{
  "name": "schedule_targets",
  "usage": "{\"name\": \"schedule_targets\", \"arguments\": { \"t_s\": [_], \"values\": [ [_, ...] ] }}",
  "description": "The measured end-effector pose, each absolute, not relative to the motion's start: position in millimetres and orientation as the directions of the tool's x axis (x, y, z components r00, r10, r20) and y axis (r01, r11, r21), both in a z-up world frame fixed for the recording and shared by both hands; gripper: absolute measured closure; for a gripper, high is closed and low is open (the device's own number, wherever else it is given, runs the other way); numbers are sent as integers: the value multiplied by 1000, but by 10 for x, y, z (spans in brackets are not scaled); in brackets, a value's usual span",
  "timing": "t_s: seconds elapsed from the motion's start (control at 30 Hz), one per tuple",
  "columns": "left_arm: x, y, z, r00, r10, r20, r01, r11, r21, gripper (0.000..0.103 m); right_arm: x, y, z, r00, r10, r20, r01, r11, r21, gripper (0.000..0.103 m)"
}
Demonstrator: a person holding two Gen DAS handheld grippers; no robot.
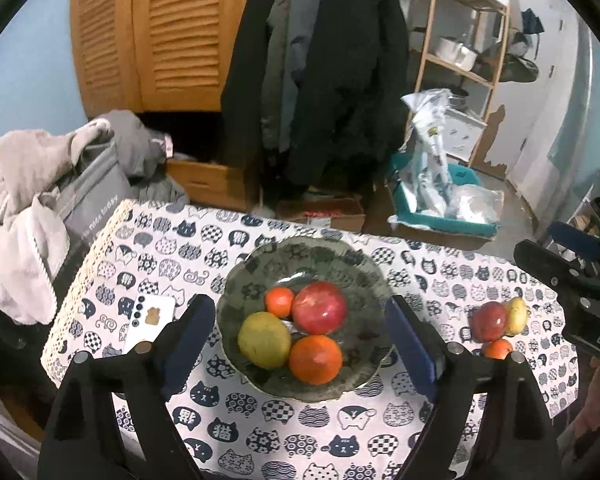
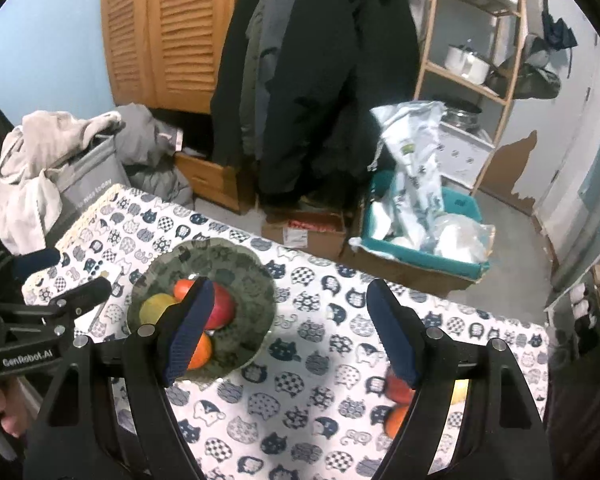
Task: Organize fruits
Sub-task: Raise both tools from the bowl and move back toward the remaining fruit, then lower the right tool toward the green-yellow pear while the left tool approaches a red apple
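Note:
A dark patterned bowl (image 1: 260, 264) sits on the cat-print tablecloth. It holds a red apple (image 1: 319, 307), a small orange (image 1: 280, 301), a yellow-green fruit (image 1: 264, 340) and a large orange (image 1: 315, 359). My left gripper (image 1: 300, 352) hangs open above the bowl, nothing between its blue pads. To the right on the cloth lie a red apple (image 1: 489, 321), a yellow fruit (image 1: 517, 316) and an orange (image 1: 498, 349). My right gripper (image 2: 290, 332) is open over bare cloth between the bowl (image 2: 240, 276) and these loose fruits (image 2: 398, 390), its right finger partly covering them.
A white card (image 1: 150, 322) lies left of the bowl. Beyond the table (image 1: 440, 264) stand a grey bag with clothes (image 1: 32, 200), hanging coats (image 1: 332, 80), a teal bin (image 1: 444, 196) and a wooden shelf (image 1: 468, 40). A hand (image 2: 4, 412) holds the left gripper's body.

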State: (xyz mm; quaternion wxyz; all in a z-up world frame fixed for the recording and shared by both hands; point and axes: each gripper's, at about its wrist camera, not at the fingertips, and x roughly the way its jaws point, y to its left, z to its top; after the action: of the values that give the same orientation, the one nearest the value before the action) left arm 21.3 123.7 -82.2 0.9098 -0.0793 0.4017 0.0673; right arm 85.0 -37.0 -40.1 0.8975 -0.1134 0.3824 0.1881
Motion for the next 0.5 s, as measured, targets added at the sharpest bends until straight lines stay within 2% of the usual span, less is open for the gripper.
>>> {"name": "schedule_targets", "arguments": {
  "t_s": [0.33,0.5],
  "values": [
    [144,940,-638,710,38,-703,-138,987,-86,2,601,-864,-179,691,242,-681,-381,923,-58,20],
    [148,774,-586,718,28,-696,-113,991,-77,2,550,-1125,-187,706,216,-674,-343,938,-58,19]
  ]
}}
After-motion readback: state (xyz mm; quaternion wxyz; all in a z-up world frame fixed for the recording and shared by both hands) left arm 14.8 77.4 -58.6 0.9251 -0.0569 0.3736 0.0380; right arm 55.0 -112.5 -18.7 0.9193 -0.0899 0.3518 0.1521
